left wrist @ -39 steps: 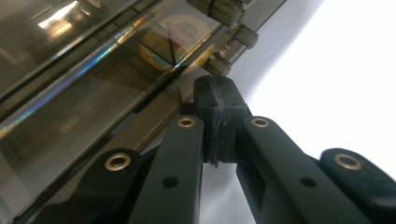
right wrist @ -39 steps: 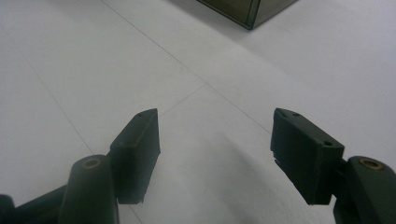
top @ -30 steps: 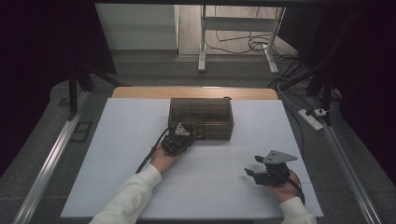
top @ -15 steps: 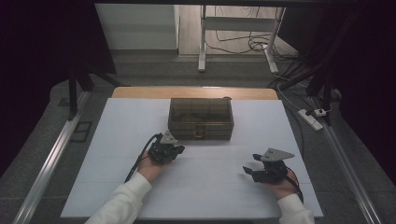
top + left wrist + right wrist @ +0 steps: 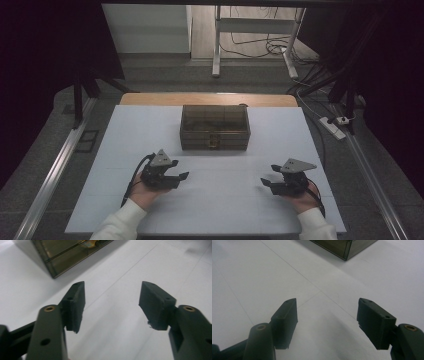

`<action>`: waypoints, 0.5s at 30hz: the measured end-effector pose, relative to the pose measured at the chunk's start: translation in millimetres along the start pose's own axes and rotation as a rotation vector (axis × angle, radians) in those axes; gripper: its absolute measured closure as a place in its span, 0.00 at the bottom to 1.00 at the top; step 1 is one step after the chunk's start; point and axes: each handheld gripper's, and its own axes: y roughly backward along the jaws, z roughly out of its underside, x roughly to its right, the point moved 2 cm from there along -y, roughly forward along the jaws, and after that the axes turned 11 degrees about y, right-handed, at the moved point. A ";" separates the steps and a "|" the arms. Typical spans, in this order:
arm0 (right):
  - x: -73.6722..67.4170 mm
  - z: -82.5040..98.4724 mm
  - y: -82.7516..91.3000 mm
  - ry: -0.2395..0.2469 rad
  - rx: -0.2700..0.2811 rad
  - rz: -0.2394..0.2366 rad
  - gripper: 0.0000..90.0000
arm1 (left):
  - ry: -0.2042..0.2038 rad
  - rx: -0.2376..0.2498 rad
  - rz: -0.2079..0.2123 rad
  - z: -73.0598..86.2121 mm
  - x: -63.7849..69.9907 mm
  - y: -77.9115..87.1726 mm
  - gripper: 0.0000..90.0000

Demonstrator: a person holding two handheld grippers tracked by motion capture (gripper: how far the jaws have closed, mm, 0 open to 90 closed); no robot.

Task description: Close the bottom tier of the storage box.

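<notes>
High view: a dark, see-through plastic box with a small brass latch (image 5: pixel 215 127) sits closed at the far centre of the white bench (image 5: pixel 100 165). Left gripper (image 5: pixel 181 179) rests at near left, right gripper (image 5: pixel 266 183) at near right, both well apart from the box & pointing inward; prob. parked, nothing held. Beyond the bench: a wood edge, grey floor, metal stand legs, loose cables, a power strip at right, dark surrounds.

Left gripper view: black jaws wide, having just opened, nothing between them, bare white bench below; box corner (image 5: pixel 65 255) at far left.

Right gripper view: jaws wide & empty over white bench w/ faint seam lines; box corner (image 5: pixel 344 247) at far right.
</notes>
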 end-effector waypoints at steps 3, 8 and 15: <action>0.2 0.3 0.2 -0.002 0.000 0.001 0.37 | 0.013 0.012 -0.012 8.0 -5.3 11.0 0.38; 0.4 0.3 0.4 -0.002 0.001 0.002 0.36 | 0.035 0.031 -0.034 21.8 -15.3 27.9 0.34; 0.7 0.2 0.7 -0.002 0.005 0.002 0.36 | 0.052 0.042 -0.051 35.2 -26.1 41.1 0.32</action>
